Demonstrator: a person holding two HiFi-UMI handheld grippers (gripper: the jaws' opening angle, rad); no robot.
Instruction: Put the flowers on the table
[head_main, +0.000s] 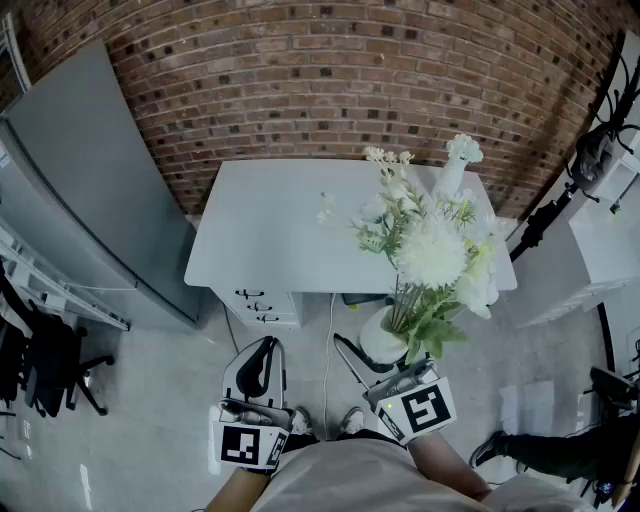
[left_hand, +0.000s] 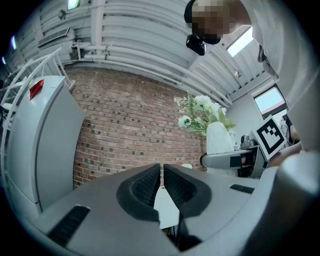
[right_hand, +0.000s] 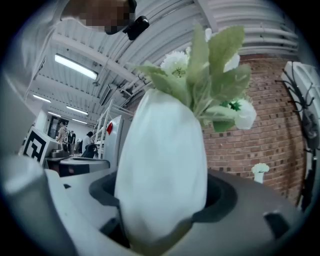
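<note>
White vase (head_main: 383, 340) of flowers (head_main: 430, 250) gripped wide by right tool (head_main: 392, 372), lower right | left tool (head_main: 262, 352) closed, empty | step: carrying | next: set it upright on worktop (head_main: 280, 230), upper centre

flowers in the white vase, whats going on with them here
A person holds a white vase of flowers clamped upright in the right gripper, in front of the white table and not yet on it. The left gripper is shut and empty. A smaller vase of flowers already stands at the table's far right corner.
</note>
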